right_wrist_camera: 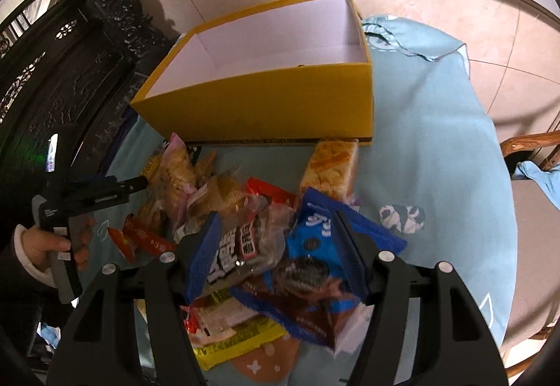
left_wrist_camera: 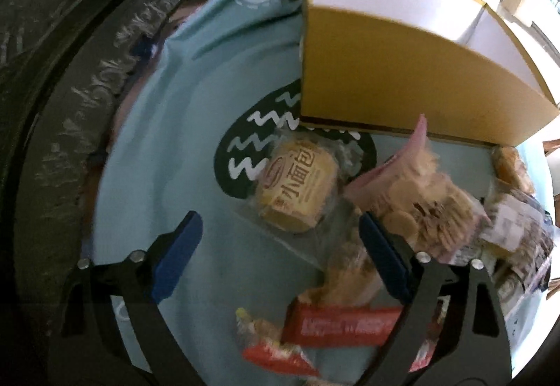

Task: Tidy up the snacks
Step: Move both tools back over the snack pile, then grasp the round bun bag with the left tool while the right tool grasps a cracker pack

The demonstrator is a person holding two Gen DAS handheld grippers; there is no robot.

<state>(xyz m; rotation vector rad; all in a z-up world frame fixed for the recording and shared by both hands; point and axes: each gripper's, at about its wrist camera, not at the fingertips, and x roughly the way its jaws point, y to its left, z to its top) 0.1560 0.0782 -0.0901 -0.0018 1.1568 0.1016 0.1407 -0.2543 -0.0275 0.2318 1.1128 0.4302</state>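
Observation:
An open yellow cardboard box [right_wrist_camera: 266, 102] with a white, empty inside stands on the light blue cloth; it also shows in the left wrist view [left_wrist_camera: 402, 78]. A heap of wrapped snacks lies in front of it. My left gripper [left_wrist_camera: 280, 256] is open above the cloth, with a small bread pack [left_wrist_camera: 297, 190] just beyond its fingers and a red bar [left_wrist_camera: 343, 324] between them. My right gripper [right_wrist_camera: 276, 256] is open over the pile, straddling a clear brownie pack [right_wrist_camera: 241, 246] and a blue cookie bag [right_wrist_camera: 315, 256]. The left gripper's body [right_wrist_camera: 87, 197] shows in the right wrist view.
A pink bag of round crackers [left_wrist_camera: 420, 204] lies right of the left gripper. An orange snack box [right_wrist_camera: 332, 165] lies against the yellow box. Dark carved wooden furniture [right_wrist_camera: 70, 71] stands at the left. A wooden chair [right_wrist_camera: 532, 176] stands at the right, tiled floor beyond.

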